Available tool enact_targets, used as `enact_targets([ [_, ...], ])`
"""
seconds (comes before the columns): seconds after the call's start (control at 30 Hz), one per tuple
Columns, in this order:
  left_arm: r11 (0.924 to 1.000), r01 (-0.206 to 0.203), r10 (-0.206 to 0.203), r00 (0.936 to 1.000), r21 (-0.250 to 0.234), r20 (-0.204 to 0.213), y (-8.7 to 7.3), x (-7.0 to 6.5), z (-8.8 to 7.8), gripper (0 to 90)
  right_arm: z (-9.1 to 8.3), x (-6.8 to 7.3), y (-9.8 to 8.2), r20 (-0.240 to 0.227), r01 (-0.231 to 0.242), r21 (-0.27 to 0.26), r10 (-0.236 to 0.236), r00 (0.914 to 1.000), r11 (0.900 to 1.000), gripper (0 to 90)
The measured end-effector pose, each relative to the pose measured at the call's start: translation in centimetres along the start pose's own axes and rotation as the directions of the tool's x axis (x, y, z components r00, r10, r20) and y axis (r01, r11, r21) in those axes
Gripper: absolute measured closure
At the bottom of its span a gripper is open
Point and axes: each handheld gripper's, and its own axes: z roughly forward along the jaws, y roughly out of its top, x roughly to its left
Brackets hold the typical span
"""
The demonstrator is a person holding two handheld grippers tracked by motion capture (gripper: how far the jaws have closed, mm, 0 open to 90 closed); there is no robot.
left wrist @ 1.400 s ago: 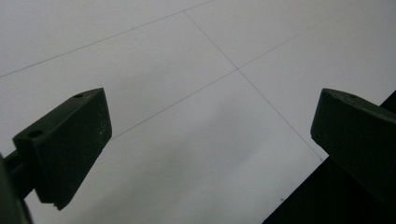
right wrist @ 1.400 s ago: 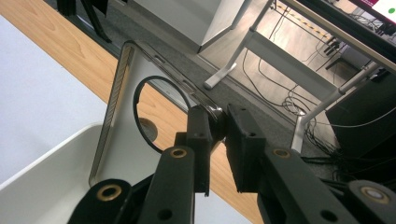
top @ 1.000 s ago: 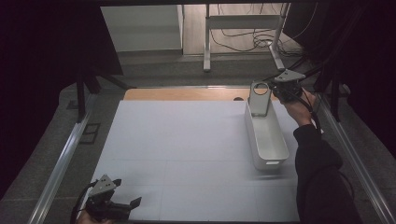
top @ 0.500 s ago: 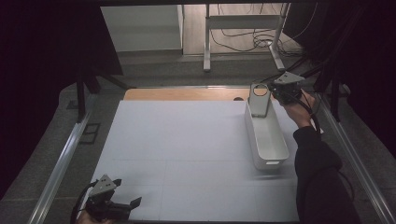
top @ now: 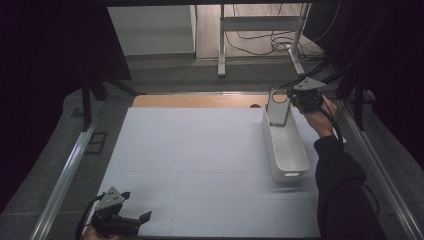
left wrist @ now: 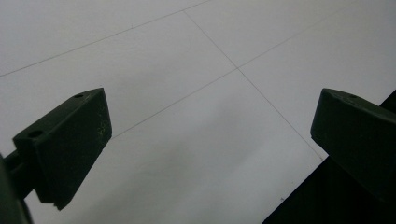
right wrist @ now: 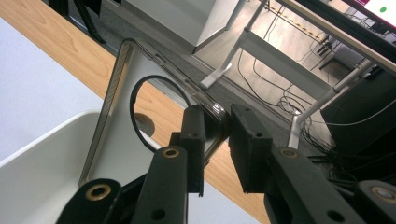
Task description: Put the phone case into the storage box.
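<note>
While no writing is legible, right claw [right wrist: 217,140] pinches phone case [right wrist: 140,116].

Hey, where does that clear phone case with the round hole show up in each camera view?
High view: phone case stands upright at the far end of the white bin, upper right.
Left gripper view: not in it.
Right gripper view: centre-left, edge between the tool's jaws.
Shared landmark: the white bin.

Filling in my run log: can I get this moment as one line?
right tool: gripping edge of clear plastic panel with round hole | panel: upright at far end of long white plastic bin | left tool: open, empty, over white table
</note>
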Motion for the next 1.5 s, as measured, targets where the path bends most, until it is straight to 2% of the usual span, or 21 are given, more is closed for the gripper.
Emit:
enact_targets([
  [0.3,1.0000,-0.001,0.001,1.0000,0.000,0.000,0.0,0.0,0.0,0.0,0.3,0.2,0.0,0.015,0.003,0.018,-0.003,0.9999,1.000,65.7],
  [0.67,1.0000,-0.002,0.002,1.0000,0.001,-0.001,0.0,0.0,0.0,0.0,0.6,0.3,0.0,0.028,-0.024,0.023,0.023,0.9993,0.999,49.7],
  [0.83,1.0000,-0.002,0.002,1.0000,0.001,-0.001,0.0,0.0,0.0,0.0,0.4,0.2,0.0,0.028,-0.037,0.027,0.036,0.9990,0.999,45.5],
  [1.07,1.0000,-0.001,0.001,1.0000,0.002,0.000,0.0,0.0,0.0,0.0,0.1,-0.1,0.1,-0.004,-0.093,0.032,0.093,0.9957,0.995,39.1],
  [1.13,1.0000,-0.001,0.001,1.0000,0.001,0.000,0.0,0.0,0.0,0.0,-0.1,-0.1,0.1,-0.007,-0.126,0.024,0.126,0.9920,0.992,34.3],
  [1.23,1.0000,0.000,0.000,1.0000,0.001,0.001,0.0,0.0,0.0,0.0,-0.3,-0.1,0.2,-0.010,-0.140,0.029,0.141,0.9900,0.990,31.1],
  [1.33,1.0000,0.000,0.000,1.0000,0.001,0.001,0.0,0.0,0.0,0.0,-0.4,-0.2,0.2,-0.022,-0.174,0.043,0.175,0.9843,0.984,26.4],
  [1.5,1.0000,0.000,0.000,1.0000,0.000,0.002,0.0,0.0,0.0,0.0,-0.8,-0.3,0.2,-0.044,-0.205,0.067,0.208,0.9772,0.977,19.6],
])
